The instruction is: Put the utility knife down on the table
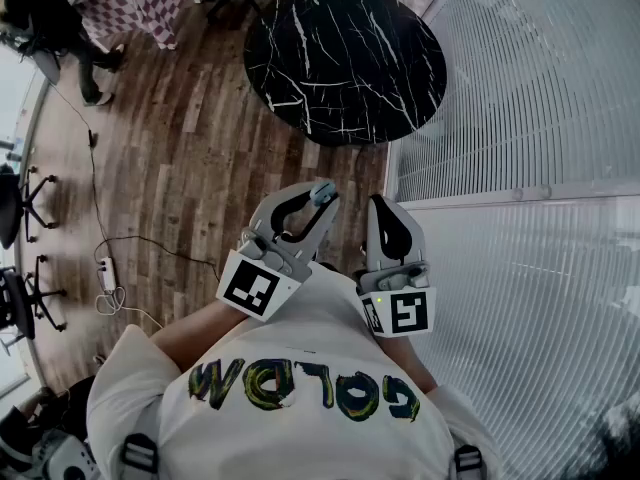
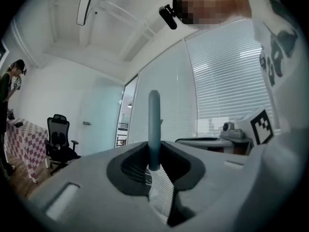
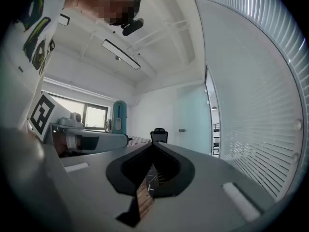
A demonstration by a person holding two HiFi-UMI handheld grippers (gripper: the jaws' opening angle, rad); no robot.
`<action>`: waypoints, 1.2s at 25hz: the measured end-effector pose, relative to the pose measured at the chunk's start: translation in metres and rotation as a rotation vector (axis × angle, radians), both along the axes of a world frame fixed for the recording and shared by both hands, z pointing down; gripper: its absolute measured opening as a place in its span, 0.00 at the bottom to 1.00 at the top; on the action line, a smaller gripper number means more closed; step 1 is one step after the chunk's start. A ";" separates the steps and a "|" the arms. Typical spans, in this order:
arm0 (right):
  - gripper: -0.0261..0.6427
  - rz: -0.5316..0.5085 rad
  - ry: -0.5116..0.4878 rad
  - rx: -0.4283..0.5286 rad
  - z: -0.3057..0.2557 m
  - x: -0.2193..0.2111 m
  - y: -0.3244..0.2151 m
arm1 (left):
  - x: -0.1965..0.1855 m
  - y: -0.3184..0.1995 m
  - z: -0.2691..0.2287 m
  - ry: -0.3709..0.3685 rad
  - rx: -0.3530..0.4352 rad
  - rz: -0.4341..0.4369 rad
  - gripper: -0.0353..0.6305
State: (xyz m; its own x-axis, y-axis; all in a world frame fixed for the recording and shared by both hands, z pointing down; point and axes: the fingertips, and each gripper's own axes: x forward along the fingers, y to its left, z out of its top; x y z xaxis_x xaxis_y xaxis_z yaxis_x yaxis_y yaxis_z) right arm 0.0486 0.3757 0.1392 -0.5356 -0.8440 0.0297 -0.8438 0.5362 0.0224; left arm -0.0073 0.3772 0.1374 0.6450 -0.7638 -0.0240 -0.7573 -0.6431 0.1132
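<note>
**Round black marble table** (image 1: 345,58). White veining. It stands on a wood plank floor (image 1: 190,168) and serves as the reference for all places below.

**Left gripper** (image 1: 318,206). It is held level, on the near side of the table and short of its rim, over the floor. The jaws are clenched on the utility knife.

**Utility knife** (image 2: 154,115). A slim blue-grey body, pinched between the left gripper's pads and standing up out of them. It is held in the air just short of the table's near rim, not touching the table.

**Right gripper** (image 1: 378,208). It is just beside the left gripper, on the same near side of the table. The jaws are pressed together tip to tip with nothing between them.

**Person holding both grippers**. They wear a white T-shirt (image 1: 300,388) with coloured lettering and stand nearer than the grippers, well apart from the table.

**Glass wall with horizontal blinds** (image 1: 520,118). It runs along the right of the table, close to its rim.

**Power strip** (image 1: 107,273). White, with a trailing cable, lying on the floor to the left of the table and nearer than it.

**Office chairs** (image 1: 25,203). Black, on castor bases, well to the left of the table.

**Table with a checked cloth** (image 1: 140,3). It is left of the marble table. A second person (image 1: 40,18) is just beside it.
</note>
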 end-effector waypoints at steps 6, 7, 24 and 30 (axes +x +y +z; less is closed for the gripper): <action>0.04 0.001 -0.014 -0.010 0.003 0.011 -0.001 | 0.009 -0.002 0.002 0.002 -0.004 -0.007 0.16; 0.04 0.002 -0.016 -0.011 0.003 0.013 -0.001 | 0.011 -0.002 0.003 0.000 -0.006 -0.007 0.16; 0.04 -0.017 -0.032 -0.042 0.018 0.051 0.001 | 0.051 -0.005 0.016 -0.009 -0.026 -0.011 0.16; 0.04 -0.040 -0.035 -0.058 0.027 0.049 -0.022 | 0.045 -0.027 0.027 -0.001 -0.046 -0.048 0.16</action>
